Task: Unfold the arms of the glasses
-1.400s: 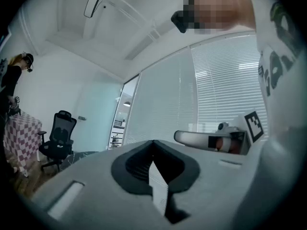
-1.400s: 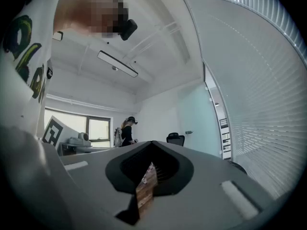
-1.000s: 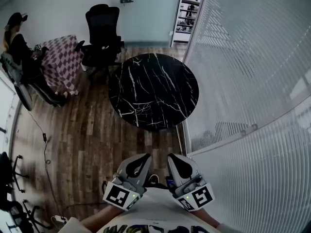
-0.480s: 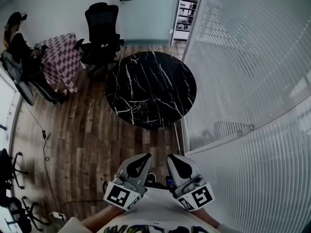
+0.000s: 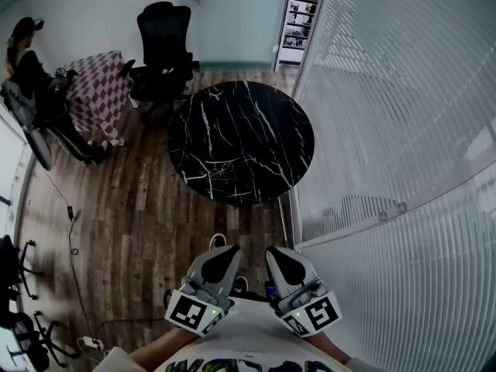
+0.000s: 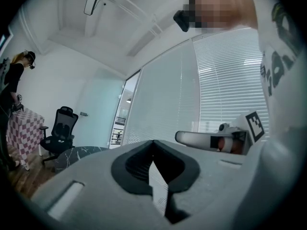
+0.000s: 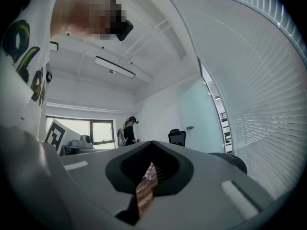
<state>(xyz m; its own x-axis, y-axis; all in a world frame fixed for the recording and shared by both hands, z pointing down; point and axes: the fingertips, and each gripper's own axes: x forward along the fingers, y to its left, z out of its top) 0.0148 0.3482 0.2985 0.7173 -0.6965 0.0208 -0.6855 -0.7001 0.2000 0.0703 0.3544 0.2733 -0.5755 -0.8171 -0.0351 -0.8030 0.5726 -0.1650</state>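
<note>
No glasses show in any view. Both grippers are held close to my chest, side by side above the wooden floor. The left gripper [image 5: 220, 253] is shut with nothing between its jaws, and its own view [image 6: 153, 143] looks level across the room. The right gripper [image 5: 280, 254] is also shut and empty [image 7: 152, 144]. The round black marble table [image 5: 242, 142] stands ahead of them with a bare top. In the left gripper view the right gripper's body [image 6: 216, 140] shows alongside.
A black office chair [image 5: 161, 49] and a checkered table [image 5: 97, 95] stand beyond the round table at the left. A person [image 5: 27, 60] sits at the far left. A glass wall with blinds [image 5: 387, 130] runs along the right. A cable [image 5: 71, 231] lies on the floor.
Both grippers have edged slightly forward, still shut and empty. A white shoe tip now shows just ahead of the left gripper.
</note>
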